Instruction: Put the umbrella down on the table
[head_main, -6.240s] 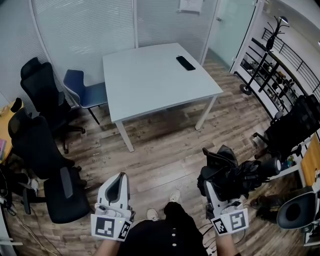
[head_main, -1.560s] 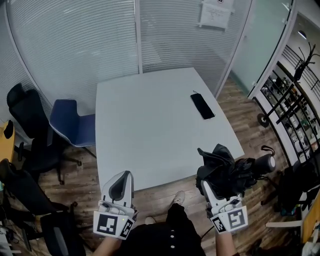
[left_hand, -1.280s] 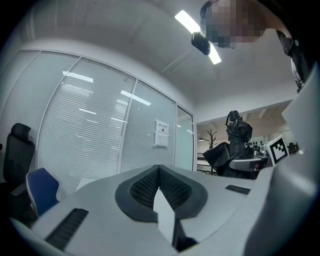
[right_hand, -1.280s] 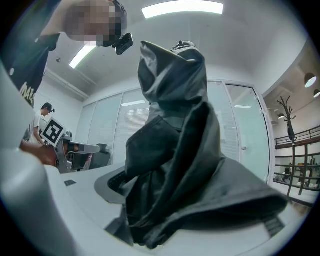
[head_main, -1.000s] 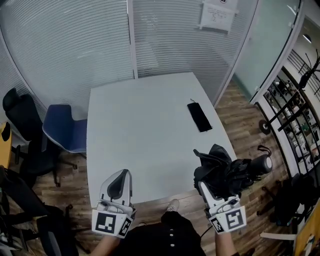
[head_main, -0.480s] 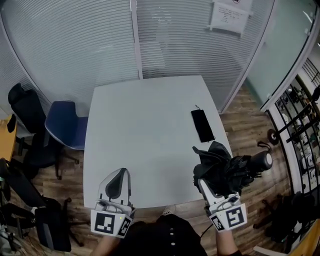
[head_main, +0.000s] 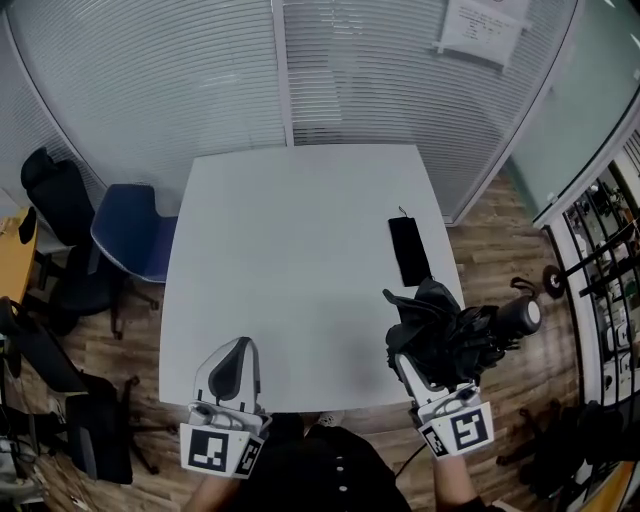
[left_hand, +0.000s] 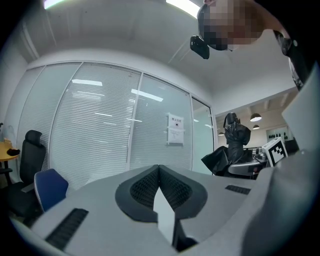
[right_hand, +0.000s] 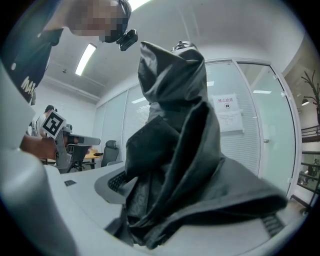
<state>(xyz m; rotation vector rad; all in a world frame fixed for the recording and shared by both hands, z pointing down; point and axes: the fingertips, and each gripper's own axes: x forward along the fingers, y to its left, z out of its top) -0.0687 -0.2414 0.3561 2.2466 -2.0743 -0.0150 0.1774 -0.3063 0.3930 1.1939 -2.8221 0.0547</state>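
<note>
Umbrella (head_main: 452, 335), black crumpled fabric with a stubby round handle, sits at the near right corner of the table (head_main: 290, 250), clamped in the right gripper (head_main: 425, 358); whether it touches the smooth white top is unclear. The left gripper (head_main: 235, 352) is at the table's near edge, jaws pressed together, empty.

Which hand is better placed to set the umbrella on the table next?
Right. The right tongs grip the folded black umbrella, which hangs over the right edge of the table. The left tongs are shut, empty and well apart from the umbrella.
</note>
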